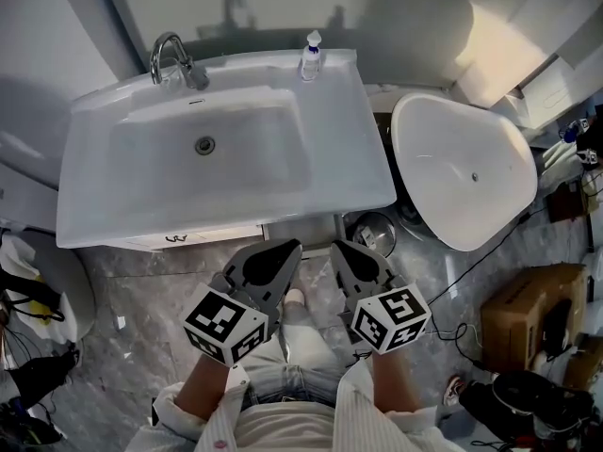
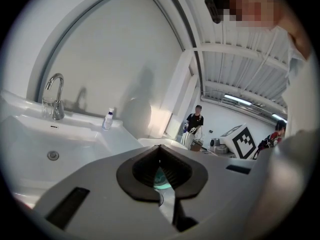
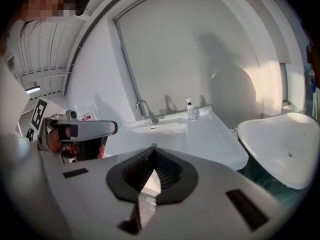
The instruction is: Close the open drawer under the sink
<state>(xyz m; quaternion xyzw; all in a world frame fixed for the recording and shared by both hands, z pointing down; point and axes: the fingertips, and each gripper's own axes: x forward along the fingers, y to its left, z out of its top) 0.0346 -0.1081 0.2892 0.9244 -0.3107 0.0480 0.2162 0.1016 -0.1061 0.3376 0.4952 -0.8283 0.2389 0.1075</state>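
Observation:
A white sink [image 1: 226,149] with a chrome faucet [image 1: 170,59] sits on a cabinet. Under its front edge a grey drawer [image 1: 301,226] sticks out a little, next to a white drawer front with a dark handle [image 1: 176,239]. Both grippers hover side by side just in front of the drawer, held close to the person's body and pointing at the sink. My left gripper [image 1: 292,247] is shut with nothing in it, as is my right gripper [image 1: 336,247]. In the left gripper view the left gripper's [image 2: 160,147] jaw tips meet; the right gripper's [image 3: 153,147] do too. The drawer is hidden in both gripper views.
A soap bottle [image 1: 310,56] stands on the sink's back rim. A loose white basin [image 1: 462,172] leans at the right, with a round bin [image 1: 373,230] beside the cabinet. A cardboard box [image 1: 528,314] and cables lie on the floor at right, bags at left [image 1: 28,290].

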